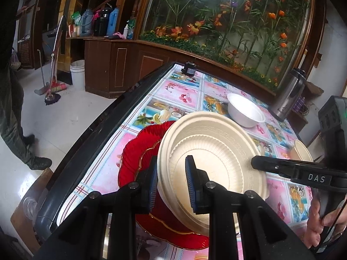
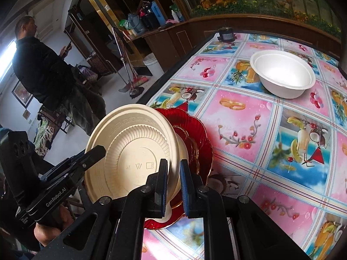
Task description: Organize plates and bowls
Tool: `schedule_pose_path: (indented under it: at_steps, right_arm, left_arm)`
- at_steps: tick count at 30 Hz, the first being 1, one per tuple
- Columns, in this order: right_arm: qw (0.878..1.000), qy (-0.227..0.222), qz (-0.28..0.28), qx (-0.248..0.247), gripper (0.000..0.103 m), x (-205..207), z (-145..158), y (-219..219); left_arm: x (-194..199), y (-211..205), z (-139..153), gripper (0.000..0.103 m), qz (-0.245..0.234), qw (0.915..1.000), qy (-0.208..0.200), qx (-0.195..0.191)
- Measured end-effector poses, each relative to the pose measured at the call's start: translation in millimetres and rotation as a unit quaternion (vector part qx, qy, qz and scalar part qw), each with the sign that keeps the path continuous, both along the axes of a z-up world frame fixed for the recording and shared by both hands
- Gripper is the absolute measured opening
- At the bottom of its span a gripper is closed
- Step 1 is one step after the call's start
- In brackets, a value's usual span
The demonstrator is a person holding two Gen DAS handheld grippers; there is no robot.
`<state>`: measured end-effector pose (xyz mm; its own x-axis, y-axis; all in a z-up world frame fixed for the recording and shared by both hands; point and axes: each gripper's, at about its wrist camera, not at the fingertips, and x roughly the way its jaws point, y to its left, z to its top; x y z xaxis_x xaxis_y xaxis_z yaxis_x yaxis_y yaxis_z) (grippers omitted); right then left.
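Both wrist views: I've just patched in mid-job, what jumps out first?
A cream plate, tilted, is pinched at opposite rims by the left gripper and the right gripper, just above a red scalloped plate near the table's edge. Farther back on the fruit-print tablecloth stands a white bowl.

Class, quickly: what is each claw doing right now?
Left claw: shut on the cream plate rim.
Right claw: shut on the same plate's opposite rim.
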<state>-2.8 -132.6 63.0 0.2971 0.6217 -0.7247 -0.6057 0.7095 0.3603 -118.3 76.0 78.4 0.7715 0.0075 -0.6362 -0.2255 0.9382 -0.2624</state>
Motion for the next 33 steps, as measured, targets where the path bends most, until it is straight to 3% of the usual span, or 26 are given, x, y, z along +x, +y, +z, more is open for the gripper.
schedule_pose_path:
  at_steps: [5,10,16,22,27,33]
  right_arm:
    - [1.000,-0.010,0.006,-0.009,0.015,-1.1,0.5,5.8]
    - [1.000,-0.015,0.005,0.000,0.015,-1.2,3.5,1.1]
    - [0.999,-0.032,-0.016,0.026,0.015,4.5,19.1,-24.8]
    - [0.994,-0.058,-0.086,0.015,0.015,37.5,32.9,-65.9]
    - [0.986,-0.071,-0.153,-0.011,0.015,106.8,37.2,-94.3]
    - [0.988,-0.018,-0.152,-0.027,0.014,178.6,15.9,-85.8]
  left_arm:
    - [0.8,4.3,-5.5,0.024,0.006,0.9999,0.007,-0.005]
    - [-3.9,11.7,-1.7,0.053,0.023,0.9997,-0.002,-0.006]
    - [-14.7,7.9,15.6,0.054,0.037,0.9986,-0.035,0.011]
    - [-17.9,-40.7,37.2,0.054,-0.036,0.9960,-0.064,0.051]
    - [-7.5,-92.6,37.1,0.054,-0.122,0.9888,-0.060,0.061]
    - [7.1,-129.3,23.2,0.054,-0.178,0.9815,-0.032,0.063]
